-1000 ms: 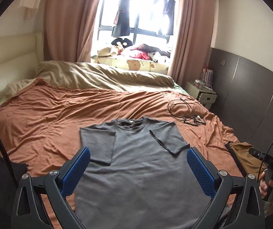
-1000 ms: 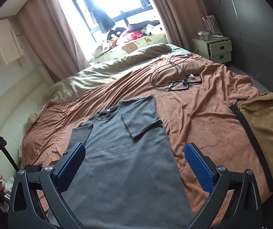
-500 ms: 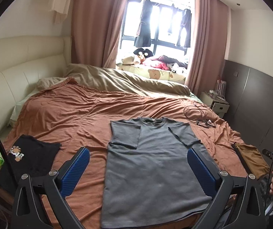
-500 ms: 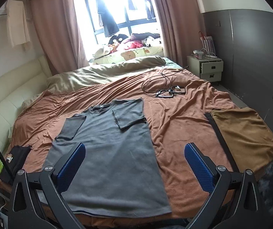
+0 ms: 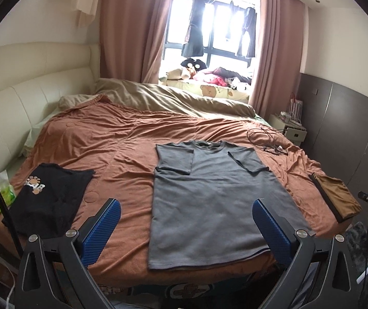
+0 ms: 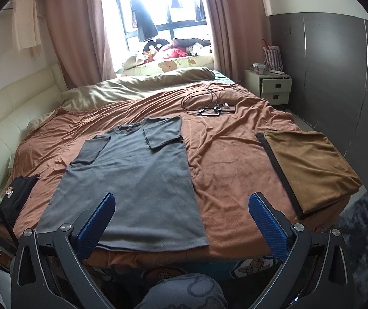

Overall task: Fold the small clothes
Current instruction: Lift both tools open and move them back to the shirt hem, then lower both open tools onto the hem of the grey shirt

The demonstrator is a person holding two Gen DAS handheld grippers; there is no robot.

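Note:
A grey T-shirt (image 5: 215, 195) lies flat on the brown bed cover (image 5: 122, 141), both sleeves folded in over the chest, its hem at the bed's near edge. It also shows in the right wrist view (image 6: 135, 180). My left gripper (image 5: 185, 228) is open and empty, held back from the bed above the hem. My right gripper (image 6: 181, 222) is open and empty, also back from the bed, over the shirt's lower right corner.
A black printed shirt (image 5: 47, 198) lies at the bed's left, also in the right wrist view (image 6: 16, 195). A folded tan garment (image 6: 310, 170) lies at the right edge. Black cables (image 6: 207, 103) lie further back. A white nightstand (image 6: 271, 87) stands beside the bed.
Both grippers have pulled back and up from the shirt, so the whole shirt and the bed's near edge now show. The shirt has not moved. Both stayed open.

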